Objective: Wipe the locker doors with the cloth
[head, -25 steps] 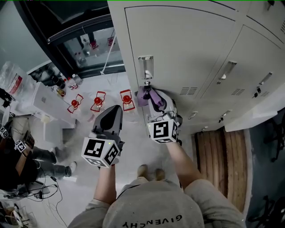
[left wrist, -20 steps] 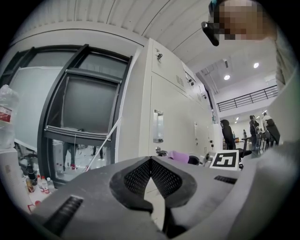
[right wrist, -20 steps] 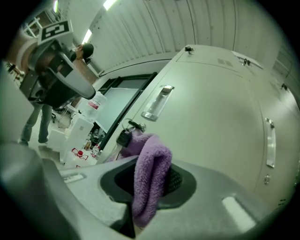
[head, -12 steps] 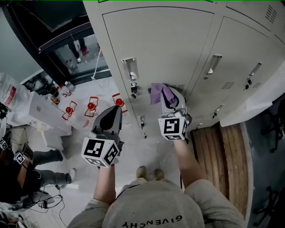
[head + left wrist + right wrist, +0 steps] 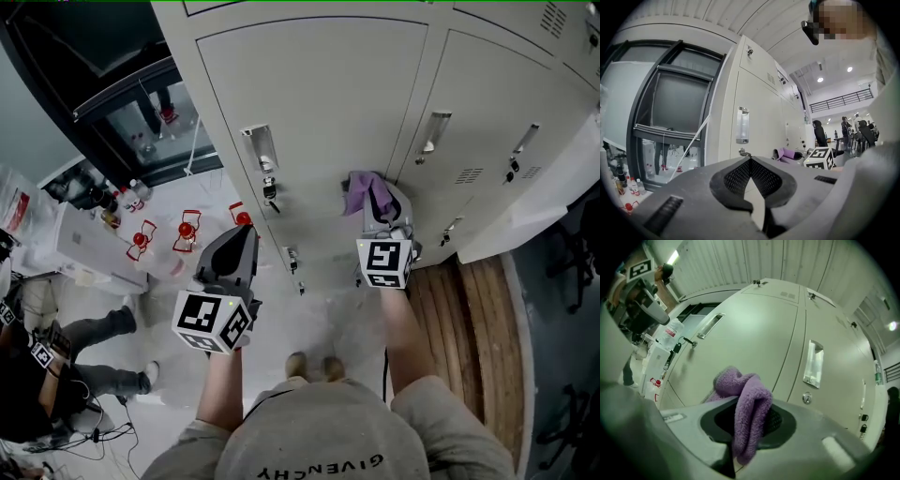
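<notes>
A purple cloth [image 5: 361, 191] is pinched in my right gripper [image 5: 376, 201], which is shut on it. The cloth presses against the pale grey locker door [image 5: 319, 94], low down by the seam with the neighbouring door [image 5: 506, 103]. In the right gripper view the cloth [image 5: 740, 390] bulges out between the jaws in front of both doors and a recessed handle [image 5: 813, 363]. My left gripper [image 5: 239, 246] hangs shut and holds nothing, left of the lockers and clear of them. Its view shows the shut jaws [image 5: 750, 160], a door handle [image 5: 742, 125] and the cloth [image 5: 788, 153].
A dark-framed window [image 5: 141, 94] stands left of the lockers. Red-and-white items [image 5: 187, 230] and bottles [image 5: 122, 197] lie on the floor below it. A seated person [image 5: 56, 366] is at lower left. Wooden slats [image 5: 469, 328] lie at the lockers' foot on the right.
My right gripper has carried the cloth rightward across the door, from under the handle to near the seam. The left gripper has stayed put.
</notes>
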{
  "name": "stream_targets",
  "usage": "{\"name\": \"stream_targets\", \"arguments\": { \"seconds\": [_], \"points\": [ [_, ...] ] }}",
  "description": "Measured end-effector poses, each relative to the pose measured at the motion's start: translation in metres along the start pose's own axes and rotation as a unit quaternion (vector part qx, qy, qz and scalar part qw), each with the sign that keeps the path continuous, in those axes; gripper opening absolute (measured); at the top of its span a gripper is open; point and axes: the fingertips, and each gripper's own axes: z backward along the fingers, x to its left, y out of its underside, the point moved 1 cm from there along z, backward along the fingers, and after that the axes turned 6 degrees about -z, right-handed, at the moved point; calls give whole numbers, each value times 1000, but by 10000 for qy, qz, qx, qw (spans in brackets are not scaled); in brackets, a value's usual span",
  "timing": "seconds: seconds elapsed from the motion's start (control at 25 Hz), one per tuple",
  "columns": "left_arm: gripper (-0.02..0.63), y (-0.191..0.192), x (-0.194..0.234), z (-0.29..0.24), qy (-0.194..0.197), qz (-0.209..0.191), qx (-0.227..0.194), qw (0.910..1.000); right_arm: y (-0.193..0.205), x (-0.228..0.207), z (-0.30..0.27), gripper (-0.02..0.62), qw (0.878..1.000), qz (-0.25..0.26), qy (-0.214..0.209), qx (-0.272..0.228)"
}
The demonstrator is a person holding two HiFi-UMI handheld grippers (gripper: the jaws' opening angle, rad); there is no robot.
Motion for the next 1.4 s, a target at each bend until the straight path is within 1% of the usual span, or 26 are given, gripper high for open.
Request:
{"name": "stream_targets", "arguments": {
  "seconds": [0.28,0.44,0.68,0.84,0.96,1.08,1.2,1.4],
  "points": [
    [-2,0,-1,3,-3,-33,9,10000,10,-21,3,71,9996,-152,201,95],
    [-2,1,2,8,-48,-36,24,10000,11,-26,3,67,9991,-349,229,76],
    [-2,-1,3,14,-67,-44,0,10000,14,-32,5,66,9982,-472,259,253],
    [-2,-1,7,17,-128,-89,-40,9999,4,-38,16,58,9973,-638,326,130],
    [-2,-3,11,18,-155,-283,-142,9994,-6,-44,27,58,9960,-838,314,-51],
    [-2,-7,14,20,-182,-446,-218,9986,-16,-47,39,57,9933,-1128,182,-167],
    [-2,-10,15,21,-184,-526,-308,9980,-25,-42,50,57,9905,-1350,-135,-211],
    [-2,-9,11,26,-195,-609,-435,9970,-33,-27,73,57,9841,-1680,-545,-205]
  ]
}}
